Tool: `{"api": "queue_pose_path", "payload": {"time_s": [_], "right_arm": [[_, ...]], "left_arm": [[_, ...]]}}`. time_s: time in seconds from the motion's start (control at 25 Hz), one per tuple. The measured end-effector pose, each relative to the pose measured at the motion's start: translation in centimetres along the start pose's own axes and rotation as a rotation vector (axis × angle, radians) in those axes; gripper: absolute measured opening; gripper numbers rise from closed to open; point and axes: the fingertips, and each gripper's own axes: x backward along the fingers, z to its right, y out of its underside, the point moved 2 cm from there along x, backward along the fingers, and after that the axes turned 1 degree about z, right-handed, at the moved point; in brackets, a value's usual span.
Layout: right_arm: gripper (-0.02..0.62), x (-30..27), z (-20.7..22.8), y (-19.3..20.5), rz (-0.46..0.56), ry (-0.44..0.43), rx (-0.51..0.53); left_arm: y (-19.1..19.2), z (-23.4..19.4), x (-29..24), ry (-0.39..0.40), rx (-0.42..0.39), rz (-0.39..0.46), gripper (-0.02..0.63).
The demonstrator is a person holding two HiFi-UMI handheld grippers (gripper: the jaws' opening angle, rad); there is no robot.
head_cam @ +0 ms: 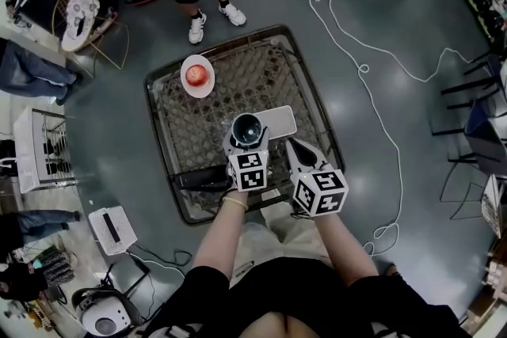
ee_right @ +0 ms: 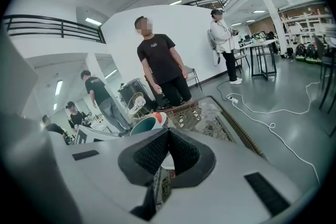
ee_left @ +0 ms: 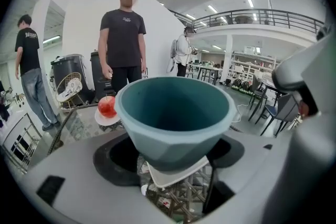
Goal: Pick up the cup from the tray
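Grey workshop floor, glass-topped worktop in middle. White tray toward worktop's near side, teal cup at tray's left end. Left hand-held gripper spread wide, pads against cup sides; right hand-held gripper pressed together, empty. Squeeze evenly, lift straight up, cup level.

Table: plate at far-left corner, apple on it. Tray near centre; cup over its left end, between left gripper jaws. Right gripper just right of cup

Teal cup, white tray
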Motion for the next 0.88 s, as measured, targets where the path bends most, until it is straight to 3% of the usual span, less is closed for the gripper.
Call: {"api": "queue_pose_path", "payload": {"time_s": [0.52, 0.88], "right_arm": [[0.009, 1.5, -3.3, -0.4, 0.006, -0.077, 0.078], [0.009, 2.7, -5.3, -0.5, 0.010, -0.131, 0.122]], "left_arm": [[-1.5, -1.2, 9.2, -0.054, 0.117, 0.037, 0.362], [-2.6, -1.2, 14.6, -0.071, 0.145, 0.064, 0.362]]}}
